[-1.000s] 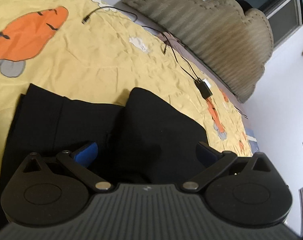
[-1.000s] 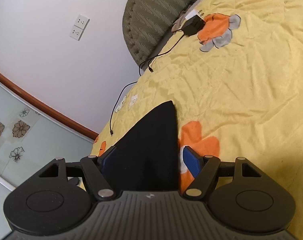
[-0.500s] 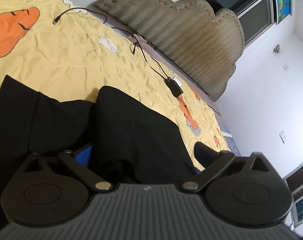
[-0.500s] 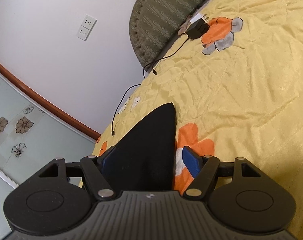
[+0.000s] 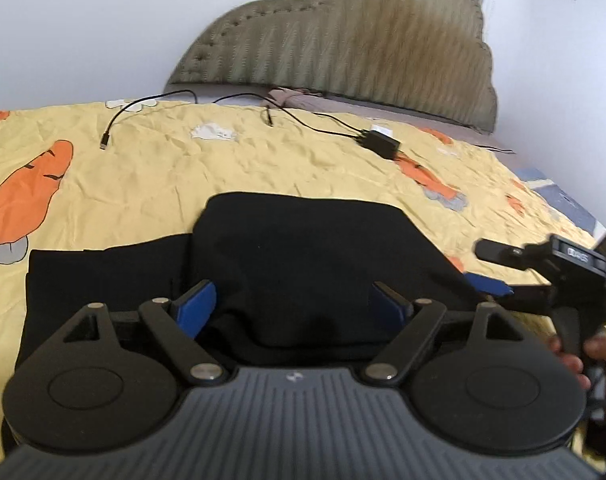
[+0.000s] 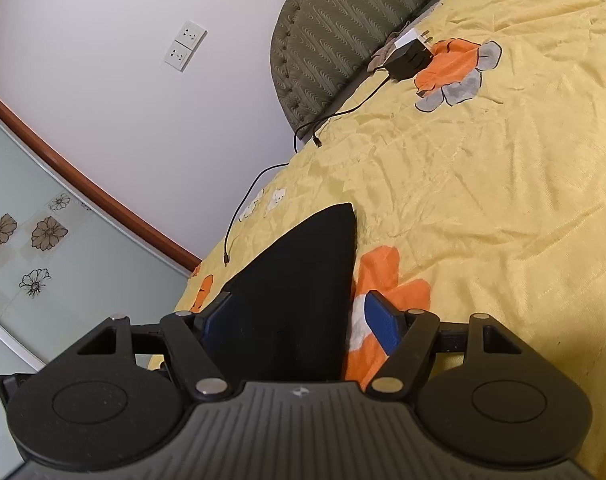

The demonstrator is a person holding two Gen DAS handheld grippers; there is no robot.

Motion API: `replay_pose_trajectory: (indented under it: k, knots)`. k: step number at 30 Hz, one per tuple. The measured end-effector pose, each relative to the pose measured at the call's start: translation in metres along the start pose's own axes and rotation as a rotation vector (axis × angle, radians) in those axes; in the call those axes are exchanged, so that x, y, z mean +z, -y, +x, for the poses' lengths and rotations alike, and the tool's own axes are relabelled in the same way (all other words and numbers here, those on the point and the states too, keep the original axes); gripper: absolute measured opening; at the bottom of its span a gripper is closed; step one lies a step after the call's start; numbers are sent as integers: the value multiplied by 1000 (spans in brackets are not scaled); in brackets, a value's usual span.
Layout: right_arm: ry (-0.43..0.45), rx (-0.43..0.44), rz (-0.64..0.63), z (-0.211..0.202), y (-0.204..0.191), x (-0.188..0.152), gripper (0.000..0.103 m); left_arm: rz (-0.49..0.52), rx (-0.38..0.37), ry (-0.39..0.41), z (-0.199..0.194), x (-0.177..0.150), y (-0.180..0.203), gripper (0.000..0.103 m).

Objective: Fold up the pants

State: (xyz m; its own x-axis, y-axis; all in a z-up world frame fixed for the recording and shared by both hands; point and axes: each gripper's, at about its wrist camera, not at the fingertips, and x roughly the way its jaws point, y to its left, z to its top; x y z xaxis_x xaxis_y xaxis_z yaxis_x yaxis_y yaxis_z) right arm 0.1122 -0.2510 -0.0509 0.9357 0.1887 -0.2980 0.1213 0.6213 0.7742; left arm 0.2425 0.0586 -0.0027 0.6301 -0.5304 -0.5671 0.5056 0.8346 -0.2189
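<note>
Pants [image 5: 303,264] between level left tool [image 5: 299,304]

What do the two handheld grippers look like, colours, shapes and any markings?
Both the left gripper and the right gripper share one build: a ribbed grey body with a small logo, two round black discs, black linkage arms on silver pivot pins, and blue finger pads. From the left wrist view, the right gripper also shows a white-lettered label on its black side block.

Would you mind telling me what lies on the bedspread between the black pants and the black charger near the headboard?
Only bare, wrinkled yellow bedspread lies between the pants and the charger; the left wrist view shows it.
</note>
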Motion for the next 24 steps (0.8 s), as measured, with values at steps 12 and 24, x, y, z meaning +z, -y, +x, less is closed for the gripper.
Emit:
replay_pose_trajectory:
  k: [12,24]
  knots:
    - [0,29,26,-2,5,2,71,-324,-130,-25,-3,1,-52,82]
    - [-5,43,35,-2,6,3,73,-4,-29,-48,0,1,0,83]
